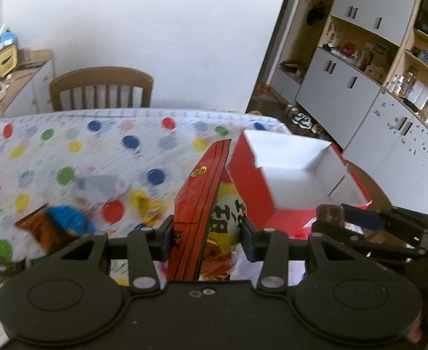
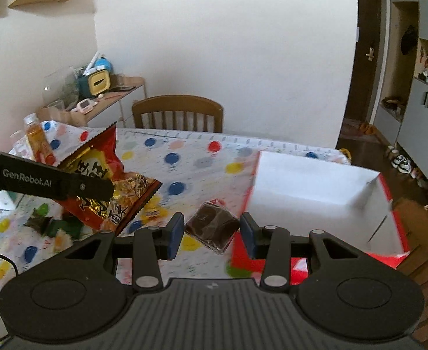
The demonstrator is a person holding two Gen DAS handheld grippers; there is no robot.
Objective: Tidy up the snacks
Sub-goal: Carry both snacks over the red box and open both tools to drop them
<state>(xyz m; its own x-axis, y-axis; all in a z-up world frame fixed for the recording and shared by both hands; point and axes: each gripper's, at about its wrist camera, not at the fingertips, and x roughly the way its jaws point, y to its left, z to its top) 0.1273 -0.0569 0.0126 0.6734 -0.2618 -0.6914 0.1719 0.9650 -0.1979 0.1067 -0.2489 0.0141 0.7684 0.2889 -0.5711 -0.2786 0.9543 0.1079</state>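
A red and yellow snack bag (image 1: pixel 198 192) stands upright between the pads of my left gripper (image 1: pixel 206 233), which is shut on it. In the right wrist view the same bag (image 2: pixel 103 172) hangs above the table, with one left finger (image 2: pixel 68 183) across it. My right gripper (image 2: pixel 212 233) is shut on a small dark brown wrapped snack (image 2: pixel 212 227), also seen at the right of the left wrist view (image 1: pixel 329 213). An open red box with a white inside (image 1: pixel 290 175) (image 2: pixel 316 186) sits just right of both grippers, with nothing visible in it.
The table wears a polka-dot cloth (image 1: pixel 97 151). Loose snacks lie on it: a blue and orange packet (image 1: pixel 59 224), a yellow one (image 1: pixel 148 205), green ones (image 2: pixel 53 224) and a small bottle (image 2: pixel 36 137). A wooden chair (image 2: pixel 179 113) stands behind, cabinets (image 1: pixel 345 87) to the right.
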